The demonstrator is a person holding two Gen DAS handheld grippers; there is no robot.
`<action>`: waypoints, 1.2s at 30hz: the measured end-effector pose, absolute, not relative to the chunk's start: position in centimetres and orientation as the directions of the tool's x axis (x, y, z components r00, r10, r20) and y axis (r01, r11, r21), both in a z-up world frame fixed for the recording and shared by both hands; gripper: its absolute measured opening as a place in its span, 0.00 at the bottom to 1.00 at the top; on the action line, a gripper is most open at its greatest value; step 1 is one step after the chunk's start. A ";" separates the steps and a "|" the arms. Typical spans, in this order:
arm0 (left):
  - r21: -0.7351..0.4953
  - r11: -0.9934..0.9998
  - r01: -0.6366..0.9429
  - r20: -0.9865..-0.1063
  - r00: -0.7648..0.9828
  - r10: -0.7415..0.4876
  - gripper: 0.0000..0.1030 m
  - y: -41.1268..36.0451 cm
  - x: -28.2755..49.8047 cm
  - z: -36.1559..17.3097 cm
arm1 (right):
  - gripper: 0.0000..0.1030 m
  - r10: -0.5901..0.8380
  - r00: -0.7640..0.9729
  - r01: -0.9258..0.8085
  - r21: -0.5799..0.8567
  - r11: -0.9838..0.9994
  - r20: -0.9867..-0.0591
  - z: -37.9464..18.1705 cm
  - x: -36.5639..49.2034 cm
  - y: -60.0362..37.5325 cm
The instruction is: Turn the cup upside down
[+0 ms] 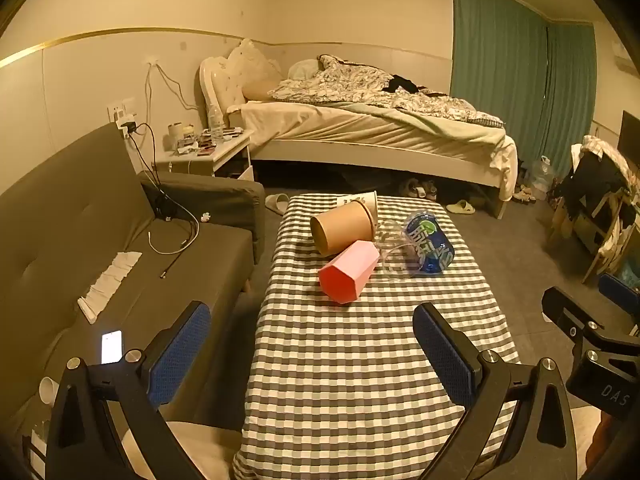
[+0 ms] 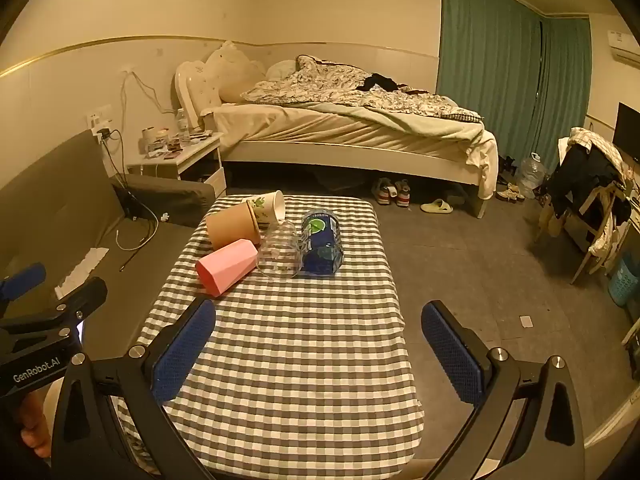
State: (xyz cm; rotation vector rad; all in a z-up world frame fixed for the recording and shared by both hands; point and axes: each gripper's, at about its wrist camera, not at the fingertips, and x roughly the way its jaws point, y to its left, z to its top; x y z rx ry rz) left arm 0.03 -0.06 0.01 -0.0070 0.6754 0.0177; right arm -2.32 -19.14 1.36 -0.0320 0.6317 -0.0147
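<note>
Several cups lie on their sides on the checkered table [image 1: 360, 360] [image 2: 288, 344]: a pink faceted cup [image 1: 349, 271] [image 2: 227, 266], a brown paper cup [image 1: 342, 229] [image 2: 232, 226], a white printed paper cup [image 1: 362, 201] [image 2: 266, 206], a clear plastic cup [image 1: 394, 250] [image 2: 280, 254] and a blue bottle-like container [image 1: 429, 246] [image 2: 322, 246]. My left gripper [image 1: 312, 344] is open and empty, near the table's front, well short of the cups. My right gripper [image 2: 318, 344] is open and empty, also short of them.
A grey sofa [image 1: 100, 240] with cables, a phone [image 1: 111, 346] and paper stands left of the table. A bed [image 1: 360, 120] and a nightstand [image 1: 208, 152] are behind. A chair with clothes [image 2: 592, 208] is at the right. Shoes [image 2: 392, 192] lie on the floor.
</note>
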 end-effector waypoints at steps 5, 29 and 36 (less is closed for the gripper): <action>-0.009 1.000 -0.019 -0.621 0.784 0.009 1.00 0.0 0.0 0.0 | 1.00 -0.021 0.799 0.002 -0.032 0.999 -0.601 1.2 -2.2 -19.1; -0.019 1.000 -0.013 -0.606 0.795 -0.001 1.00 -0.2 0.0 0.3 | 1.00 -0.012 0.792 0.006 -0.012 1.000 -0.610 0.9 -2.0 -19.2; -0.018 1.000 -0.012 -0.608 0.794 -0.002 1.00 -0.3 0.0 0.5 | 1.00 -0.015 0.790 0.011 -0.010 1.000 -0.613 0.6 -1.8 -19.2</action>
